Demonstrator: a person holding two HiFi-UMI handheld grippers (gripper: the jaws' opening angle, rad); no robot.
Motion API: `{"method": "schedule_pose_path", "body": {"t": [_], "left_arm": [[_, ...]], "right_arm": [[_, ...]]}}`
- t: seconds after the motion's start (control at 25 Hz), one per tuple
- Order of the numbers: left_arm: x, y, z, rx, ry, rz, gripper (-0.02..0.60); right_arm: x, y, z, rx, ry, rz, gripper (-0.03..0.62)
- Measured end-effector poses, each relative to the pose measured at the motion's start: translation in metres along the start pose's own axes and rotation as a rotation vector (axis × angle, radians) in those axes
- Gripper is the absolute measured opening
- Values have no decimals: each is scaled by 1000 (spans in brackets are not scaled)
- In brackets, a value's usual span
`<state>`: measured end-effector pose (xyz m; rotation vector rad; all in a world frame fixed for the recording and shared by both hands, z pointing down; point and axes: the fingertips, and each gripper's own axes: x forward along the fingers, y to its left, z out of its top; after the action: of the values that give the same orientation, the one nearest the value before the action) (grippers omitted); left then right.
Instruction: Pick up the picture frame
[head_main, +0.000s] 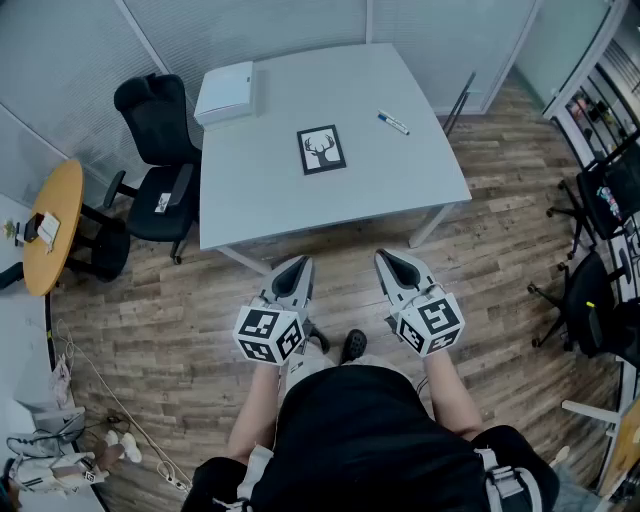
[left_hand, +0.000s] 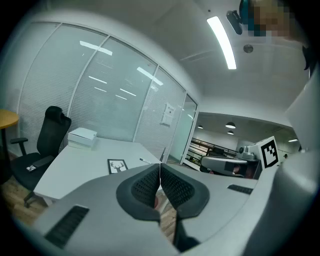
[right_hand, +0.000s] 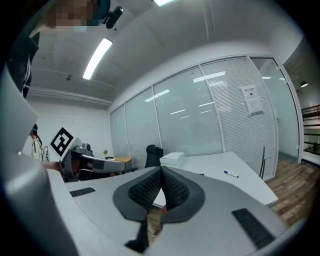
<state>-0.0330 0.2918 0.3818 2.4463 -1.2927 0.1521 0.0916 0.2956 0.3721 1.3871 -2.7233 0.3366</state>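
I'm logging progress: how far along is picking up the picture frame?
Nothing done yet: the picture frame lies flat on the table, untouched. In hand: nothing; the left gripper and right gripper are shut and empty, short of the table's near edge. Still to do: reach, open, grasp, lift.

No legible text, print on wall notice too small

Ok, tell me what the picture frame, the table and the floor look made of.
Picture frame: black matte border, wood or plastic, cannot tell which.
Table: smooth pale grey top, likely laminate.
Floor: brown planks with grain lines, wood or wood-look laminate.
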Motion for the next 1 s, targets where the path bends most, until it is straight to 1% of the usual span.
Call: {"method": "schedule_pose_path", "body": {"t": [0.16, 0.28, 0.44, 0.6, 0.72, 0.84, 1.0], "left_arm": [[1, -3, -3, -3, 9, -3, 25], [1, -5, -1, 2, 13, -3, 25], [6, -7, -2, 7, 17, 1, 25], [11, -11, -5, -6, 17, -2, 25], [14, -13, -7, 3, 20, 2, 25], [20, -5, -6, -9, 22, 5, 25], [33, 15, -8, -20, 31, 6, 25]], "right_arm": [[-1, 1, -4, -9, 16, -7, 15], [-3, 1, -4, 11, 12, -8, 15], [-4, -4, -3, 15, -2, -6, 17], [-5, -7, -3, -2, 8, -3, 17], [-7, -11, -6, 7, 10, -2, 17], [1, -20, -6, 10, 15, -17, 18], [24, -28, -8, 45, 18, -21, 17]]}}
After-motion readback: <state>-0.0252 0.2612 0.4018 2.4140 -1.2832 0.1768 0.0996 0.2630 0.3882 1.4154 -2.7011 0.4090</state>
